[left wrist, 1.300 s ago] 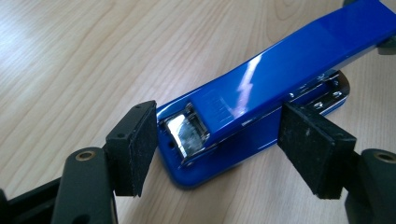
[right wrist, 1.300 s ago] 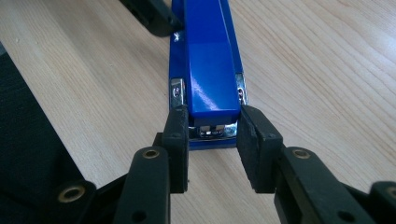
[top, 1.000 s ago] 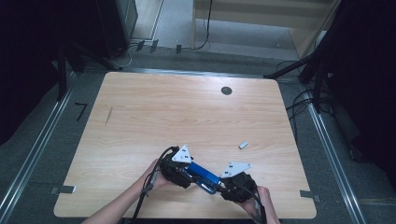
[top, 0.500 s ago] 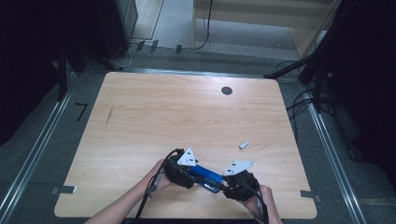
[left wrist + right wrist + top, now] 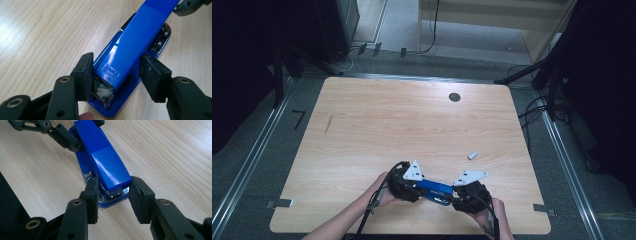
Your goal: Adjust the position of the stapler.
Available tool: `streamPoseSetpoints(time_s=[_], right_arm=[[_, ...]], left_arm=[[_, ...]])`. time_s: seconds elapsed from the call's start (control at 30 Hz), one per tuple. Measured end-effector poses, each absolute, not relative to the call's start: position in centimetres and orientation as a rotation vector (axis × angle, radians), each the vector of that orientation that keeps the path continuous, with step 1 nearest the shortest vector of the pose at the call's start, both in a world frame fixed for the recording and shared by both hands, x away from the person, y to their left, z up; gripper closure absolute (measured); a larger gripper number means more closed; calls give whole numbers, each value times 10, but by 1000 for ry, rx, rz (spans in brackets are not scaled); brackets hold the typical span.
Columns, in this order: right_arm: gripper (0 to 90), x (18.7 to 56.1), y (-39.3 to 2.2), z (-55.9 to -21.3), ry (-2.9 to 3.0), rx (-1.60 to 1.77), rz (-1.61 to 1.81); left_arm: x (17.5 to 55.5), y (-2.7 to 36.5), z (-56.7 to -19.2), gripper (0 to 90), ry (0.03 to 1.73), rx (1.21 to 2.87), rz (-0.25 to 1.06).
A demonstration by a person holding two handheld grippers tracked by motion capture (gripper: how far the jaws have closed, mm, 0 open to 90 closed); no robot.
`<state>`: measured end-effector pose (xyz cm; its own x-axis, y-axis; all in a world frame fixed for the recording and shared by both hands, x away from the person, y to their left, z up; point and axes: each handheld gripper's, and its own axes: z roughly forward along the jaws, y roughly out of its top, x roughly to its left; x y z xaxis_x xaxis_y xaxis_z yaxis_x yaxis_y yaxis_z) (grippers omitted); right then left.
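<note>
At the near edge of the surface a blue stapler lies flat, with a hand-held gripper at each end. The left hand-held gripper straddles the stapler's hinged rear end. Its jaws have just been closing. One pad touches or nearly touches the side of the blue body, and the other stands clear with a gap, so it is released and not yet grasping. The right hand-held gripper straddles the front end, where the metal nose shows. Its jaws have just opened a little further. The pad seen on the left of its own view sits against or just beside the stapler's base, and the other is close to the blue top but seems apart from it. I judge it released as well, though the contact is hard to read.

As I judge it, the main risk is uneven closing. If one pad lands first, it can push the stapler sideways on the smooth wood and twist it out from the other pair of jaws. A squeeze on the glossy sloped top could slip off. Lifting one end alone might swing the top arm open.

Farther out, a small grey piece lies well apart. Near the far edge there is a dark round spot.
</note>
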<state>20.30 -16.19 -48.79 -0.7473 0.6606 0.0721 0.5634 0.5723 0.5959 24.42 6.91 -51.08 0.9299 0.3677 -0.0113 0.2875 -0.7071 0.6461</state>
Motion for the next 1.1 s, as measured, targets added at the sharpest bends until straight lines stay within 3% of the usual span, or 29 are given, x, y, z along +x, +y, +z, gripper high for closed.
streamPoseSetpoints(time_s=[1.1], right_arm=[[553, 215, -154, -491, 2638, 1022, 938]], left_arm=[[235, 73, -504, 569, 494, 2476, 173]])
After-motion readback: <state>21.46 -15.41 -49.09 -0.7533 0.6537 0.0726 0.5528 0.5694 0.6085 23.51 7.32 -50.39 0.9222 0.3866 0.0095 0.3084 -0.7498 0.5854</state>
